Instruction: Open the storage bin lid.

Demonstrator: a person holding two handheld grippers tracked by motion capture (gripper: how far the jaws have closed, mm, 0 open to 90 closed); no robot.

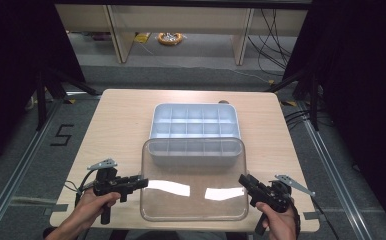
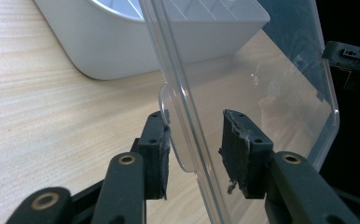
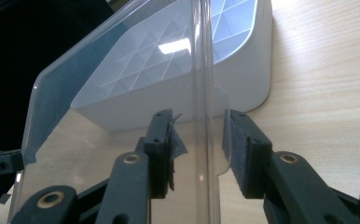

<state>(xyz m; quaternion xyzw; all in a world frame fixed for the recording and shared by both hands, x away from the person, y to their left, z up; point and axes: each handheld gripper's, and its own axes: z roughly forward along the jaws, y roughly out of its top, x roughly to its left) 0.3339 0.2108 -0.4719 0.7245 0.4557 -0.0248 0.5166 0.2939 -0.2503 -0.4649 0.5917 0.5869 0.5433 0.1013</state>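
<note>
**Clear lid held at both ends over the near table edge**

I have the clear lid [image 1: 193,192] between my two tongs, in front of the white compartment tray [image 1: 195,120] on the wooden table [image 1: 121,125]. Its long axis runs left to right across the table, parallel to the tray's long side. Its far edge overlaps the tray's near wall, and its near edge sits close to my side of the table.

My left gripper [image 1: 140,182] meets the lid's left edge. In the left gripper view its jaws stand nearly closed, straddling the rim and a small tab [image 2: 176,140]; one pad touches the tab, the other shows a gap.

My right gripper [image 1: 243,180] meets the right edge. In the right gripper view the rim [image 3: 205,140] stands between the narrowly parted jaws, with slight gaps on both sides.
</note>
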